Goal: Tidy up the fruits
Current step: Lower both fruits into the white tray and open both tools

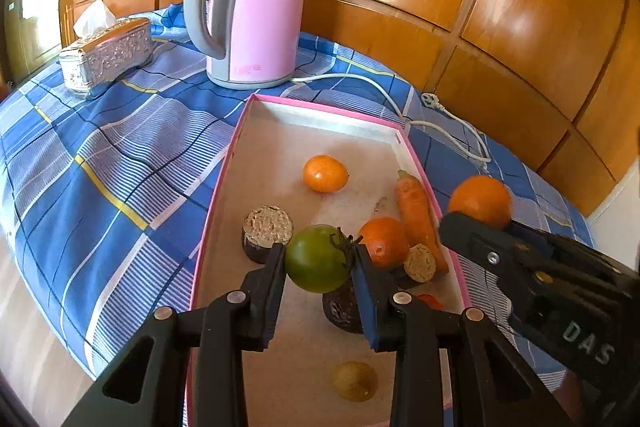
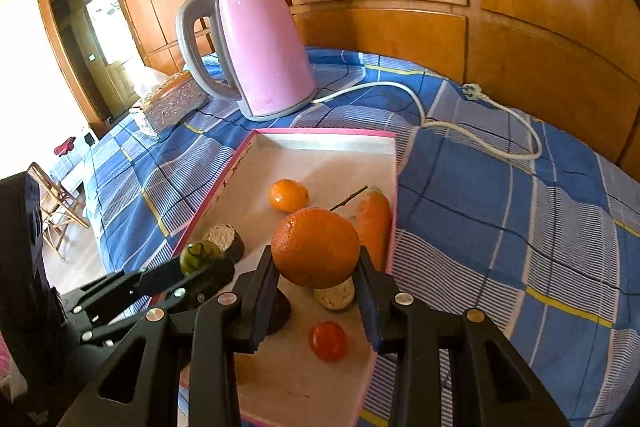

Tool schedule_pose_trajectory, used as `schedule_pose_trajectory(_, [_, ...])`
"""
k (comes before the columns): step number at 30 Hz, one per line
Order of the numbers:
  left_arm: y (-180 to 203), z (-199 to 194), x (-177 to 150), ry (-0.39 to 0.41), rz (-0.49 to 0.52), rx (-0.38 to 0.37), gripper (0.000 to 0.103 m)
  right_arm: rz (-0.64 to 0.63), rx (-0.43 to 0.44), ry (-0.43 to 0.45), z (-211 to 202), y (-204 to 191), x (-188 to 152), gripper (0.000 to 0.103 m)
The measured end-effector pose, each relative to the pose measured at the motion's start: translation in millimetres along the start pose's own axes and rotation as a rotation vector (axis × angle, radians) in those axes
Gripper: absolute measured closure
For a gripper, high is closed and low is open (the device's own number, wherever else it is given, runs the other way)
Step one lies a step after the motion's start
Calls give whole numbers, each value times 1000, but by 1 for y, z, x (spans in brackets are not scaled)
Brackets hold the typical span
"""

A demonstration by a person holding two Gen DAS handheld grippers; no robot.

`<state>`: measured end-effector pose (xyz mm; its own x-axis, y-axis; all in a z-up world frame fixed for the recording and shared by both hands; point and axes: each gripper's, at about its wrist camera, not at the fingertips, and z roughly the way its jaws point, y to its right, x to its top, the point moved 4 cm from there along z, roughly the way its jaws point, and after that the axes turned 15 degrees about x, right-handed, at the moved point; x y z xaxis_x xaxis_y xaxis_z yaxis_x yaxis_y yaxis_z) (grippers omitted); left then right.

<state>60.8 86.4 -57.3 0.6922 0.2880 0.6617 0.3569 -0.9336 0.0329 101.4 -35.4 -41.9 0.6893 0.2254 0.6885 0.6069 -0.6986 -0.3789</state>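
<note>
Fruit sits clamped in both tools above a pink-rimmed tray. Between the pads of the left gripper is a green tomato, its dark stem turned toward the right finger; both pads press its sides, so the jaws are closed on it. Just past the left finger lies a dark cut chunk with a pale crumbly face; under and behind the right finger lies another dark chunk. Ahead of the tomato, on the tray floor, rest a small mandarin, a second orange fruit, a carrot along the right rim and a pale round cut piece. Nearer the camera than the fingertips lies a brownish-green round fruit.

The right gripper is closed on a large orange, gripped at its lower sides and held over the tray's right half, with the carrot just beyond its right finger and a small red tomato below the fingers. In the right wrist view the left gripper reaches in from the left with the green tomato at its tip.

Both tools point downward at a slant, side by side and close, toward the tray. Beyond the tray stand a pink kettle and a tissue box on a blue checked cloth.
</note>
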Motion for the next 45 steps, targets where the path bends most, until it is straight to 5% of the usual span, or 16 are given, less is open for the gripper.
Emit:
schedule_pose_trajectory(23, [-8,18,-3,-18,-3,3,61,79,144,-77,50,-3,11,60])
schedule_pose_trajectory(45, [-12,-3,-9,5,-9,34,59,120,60,-19,9,1,-11,59])
